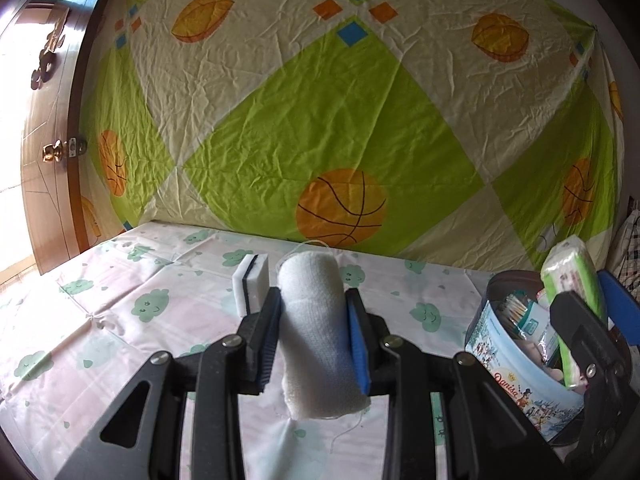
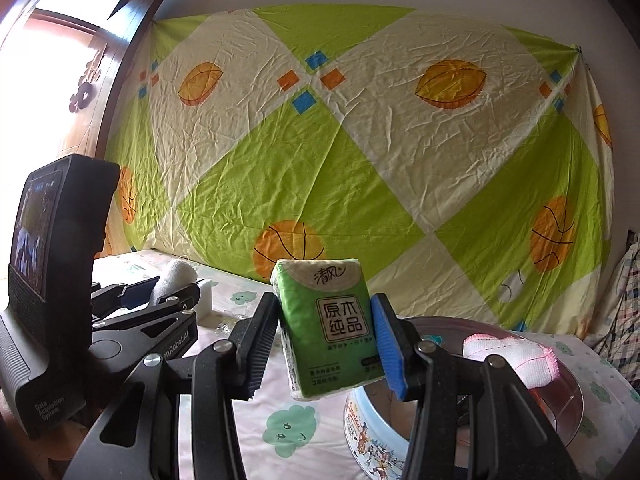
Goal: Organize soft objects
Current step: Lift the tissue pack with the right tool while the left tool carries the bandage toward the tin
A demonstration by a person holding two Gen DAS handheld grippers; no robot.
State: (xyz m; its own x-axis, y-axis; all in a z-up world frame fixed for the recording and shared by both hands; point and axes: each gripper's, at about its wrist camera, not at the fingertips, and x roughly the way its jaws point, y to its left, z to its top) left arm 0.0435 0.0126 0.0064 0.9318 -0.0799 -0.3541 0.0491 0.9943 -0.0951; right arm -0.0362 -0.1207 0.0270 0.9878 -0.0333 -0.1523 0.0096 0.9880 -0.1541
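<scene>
Gripping: left gripper (image 1: pixel 314 320) clamps gauze roll (image 1: pixel 316 328) | right gripper (image 2: pixel 325 334) clamps tissue pack (image 2: pixel 330 324) over tin (image 2: pixel 372 436)

A wrinkled sheet (image 1: pixel 320 120) of green and cream diamonds with orange basketballs hangs across the wall behind the counter's (image 1: pixel 120 320) far edge. At the left a brown wooden door (image 1: pixel 52 128) with a brass knob (image 1: pixel 52 153) stands open, daylight glaring past it. The counter wears a pale cloth printed with green clouds.
</scene>
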